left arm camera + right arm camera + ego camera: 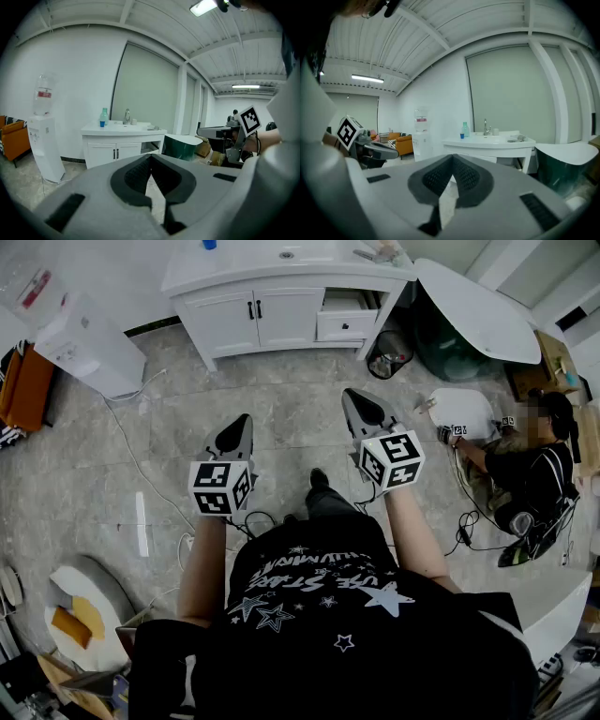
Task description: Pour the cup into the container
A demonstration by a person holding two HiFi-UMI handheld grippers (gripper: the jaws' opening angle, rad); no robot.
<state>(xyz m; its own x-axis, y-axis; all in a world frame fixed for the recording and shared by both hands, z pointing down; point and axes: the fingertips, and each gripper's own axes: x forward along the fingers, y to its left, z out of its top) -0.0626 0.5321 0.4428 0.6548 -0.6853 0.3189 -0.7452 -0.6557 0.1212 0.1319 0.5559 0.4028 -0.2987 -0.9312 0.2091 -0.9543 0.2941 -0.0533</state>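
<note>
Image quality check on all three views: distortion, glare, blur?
Head view: even light, sharp, cabinet edges bow slightly; the mosaic patch over the seated person was added afterwards. Left gripper view: heavy fisheye, black corners, ceiling lamp blown out, left claw near and slightly soft. Right gripper view: same fisheye, ceiling beams curve, right claw slightly soft, strip light bright but small.

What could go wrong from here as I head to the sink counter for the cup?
Cables trail over the floor near your feet and could trip you on the way to the cabinet. The left gripper and right gripper are both shut and empty; unless they open first, they may knock over the small blue cup.
</note>
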